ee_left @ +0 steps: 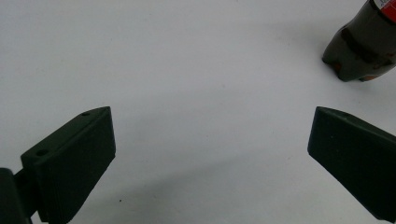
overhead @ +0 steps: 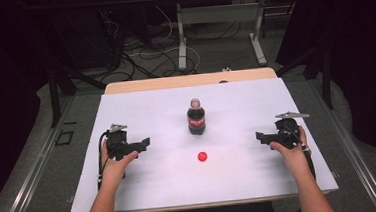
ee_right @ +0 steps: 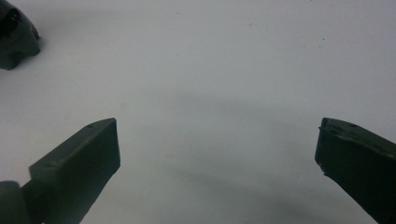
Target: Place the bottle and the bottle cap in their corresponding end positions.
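Standing upright near the middle of the white table (overhead: 141, 109) is a dark bottle (overhead: 196, 117); what may be its red cap (overhead: 202, 156) is lying closer to the near edge. The left gripper (overhead: 143, 143) and right gripper (overhead: 261, 137) are both gaping wide, holding nothing.
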`<state>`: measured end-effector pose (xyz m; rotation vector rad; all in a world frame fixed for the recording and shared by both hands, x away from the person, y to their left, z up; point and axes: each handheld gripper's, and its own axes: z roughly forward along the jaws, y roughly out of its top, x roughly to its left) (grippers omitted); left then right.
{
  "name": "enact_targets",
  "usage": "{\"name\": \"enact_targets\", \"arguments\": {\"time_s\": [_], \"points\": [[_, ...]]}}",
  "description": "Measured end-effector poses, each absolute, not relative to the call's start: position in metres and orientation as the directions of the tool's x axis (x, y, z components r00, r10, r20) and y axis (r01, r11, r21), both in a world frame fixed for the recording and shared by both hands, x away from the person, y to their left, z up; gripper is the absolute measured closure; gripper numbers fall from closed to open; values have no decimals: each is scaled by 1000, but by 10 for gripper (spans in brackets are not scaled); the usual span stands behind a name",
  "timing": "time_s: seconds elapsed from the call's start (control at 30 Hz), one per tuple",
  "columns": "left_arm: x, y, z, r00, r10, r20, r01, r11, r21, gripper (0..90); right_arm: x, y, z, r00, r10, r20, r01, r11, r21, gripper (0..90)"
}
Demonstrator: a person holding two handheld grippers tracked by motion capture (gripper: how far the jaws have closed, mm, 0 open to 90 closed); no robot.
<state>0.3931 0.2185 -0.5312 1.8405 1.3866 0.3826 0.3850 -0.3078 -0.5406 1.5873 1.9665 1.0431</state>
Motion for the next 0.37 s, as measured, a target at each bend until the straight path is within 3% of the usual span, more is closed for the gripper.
{"name": "enact_targets", "arguments": {"time_s": [0.37], "points": [[394, 218, -532, 355, 910, -213, 676, -92, 732, 12, 385, -308, -541, -280, 951, 130, 641, 84, 763, 0]]}}
